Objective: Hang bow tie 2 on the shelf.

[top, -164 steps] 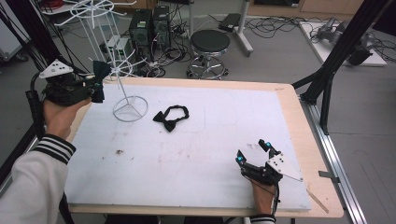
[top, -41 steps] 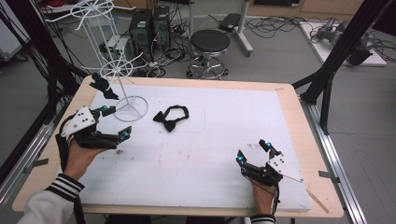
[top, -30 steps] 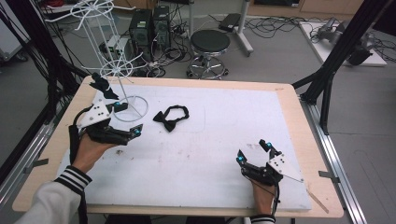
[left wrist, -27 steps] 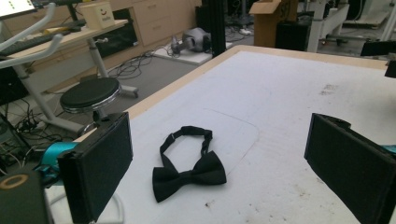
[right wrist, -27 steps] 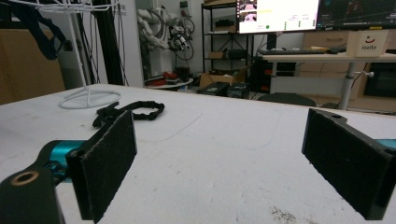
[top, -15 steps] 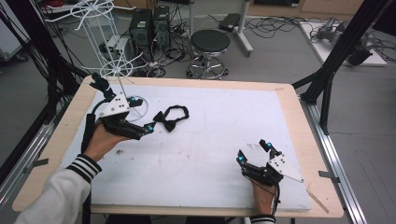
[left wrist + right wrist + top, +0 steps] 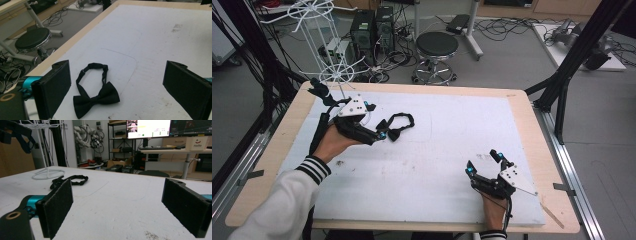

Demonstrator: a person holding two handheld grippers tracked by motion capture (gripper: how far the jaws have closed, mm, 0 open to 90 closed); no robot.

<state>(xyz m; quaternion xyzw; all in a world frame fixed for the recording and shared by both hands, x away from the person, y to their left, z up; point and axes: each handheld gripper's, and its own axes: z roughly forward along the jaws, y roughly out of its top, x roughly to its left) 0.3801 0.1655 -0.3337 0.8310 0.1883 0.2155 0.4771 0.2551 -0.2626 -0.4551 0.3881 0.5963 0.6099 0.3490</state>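
Note:
A black bow tie point(image 7: 397, 125) with its strap looped lies on the white mat point(image 7: 437, 150), left of centre. My left gripper point(image 7: 377, 121) is open right beside it, its tips just short of the bow. In the left gripper view the bow tie point(image 7: 96, 98) lies low between the wide-apart jaws of the left gripper point(image 7: 117, 82). My right gripper point(image 7: 482, 162) rests open near the front right of the mat, nothing between its fingers. From the right gripper point(image 7: 117, 202) the bow tie point(image 7: 70, 180) shows far off to the left.
A white wire stand point(image 7: 332, 75) rises at the table's back left corner, with a dark bow tie point(image 7: 319, 90) hung on it; its ring base point(image 7: 48, 173) sits just behind the loose bow tie. A stool point(image 7: 437, 47) and cables lie beyond the table's far edge.
My left gripper left a dark bow tie hanging on the stand, dropped to the table's left side, then swept right and forward up to the loose bow tie. The right gripper has stayed still.

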